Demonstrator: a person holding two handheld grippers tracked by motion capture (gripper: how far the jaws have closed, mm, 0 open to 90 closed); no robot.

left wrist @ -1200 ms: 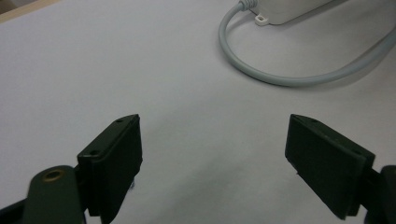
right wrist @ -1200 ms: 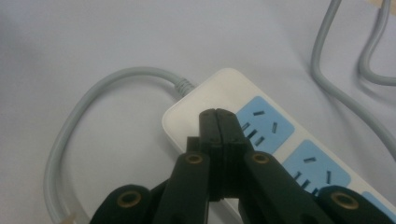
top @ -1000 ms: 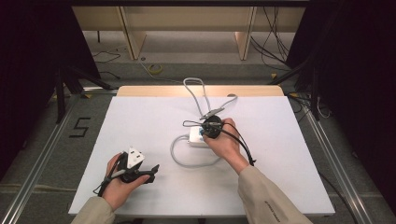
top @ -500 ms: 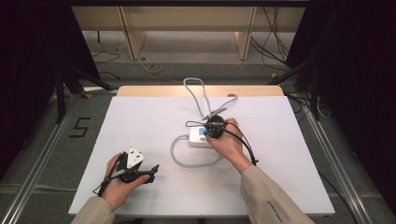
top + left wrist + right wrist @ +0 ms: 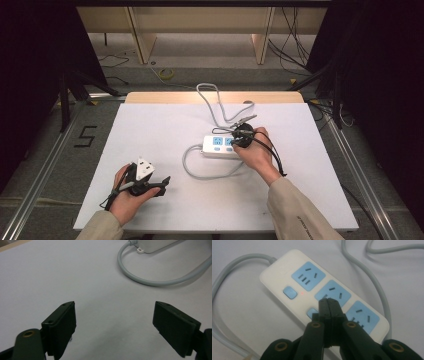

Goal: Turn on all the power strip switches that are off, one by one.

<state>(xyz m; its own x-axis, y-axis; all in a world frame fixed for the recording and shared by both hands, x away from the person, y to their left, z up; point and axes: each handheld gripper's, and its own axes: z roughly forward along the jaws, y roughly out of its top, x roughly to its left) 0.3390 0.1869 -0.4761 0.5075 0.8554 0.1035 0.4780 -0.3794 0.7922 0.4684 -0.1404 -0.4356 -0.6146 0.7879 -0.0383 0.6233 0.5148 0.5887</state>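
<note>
A: Right gripper (image 5: 329, 302) is down over the power strip (image 5: 220, 146), jaws pinched together with nothing between them, used like a single poking tip.

B: And where's that tip aimed?

A: At the second little blue switch (image 5: 312, 313), on the near edge of the strip beside the middle socket (image 5: 333, 293). The jaws cover part of it; whether they touch it, I can't tell. The first switch (image 5: 289, 292) sits clear, a small red light (image 5: 301, 293) glowing next to it.

B: How does the strip lie?

A: Middle of the white worktop (image 5: 150, 125), long axis running left to right across it, its grey cable (image 5: 200, 172) looping off the left end. In the right gripper view it slants from upper left to lower right, so the switch lies just ahead of the tip and below it.

B: The other hand?

A: Left gripper (image 5: 115, 325) is well apart, near the front-left corner, jaws spread wide and empty. The right is far nearer; my guess is that any press is its job.
</note>
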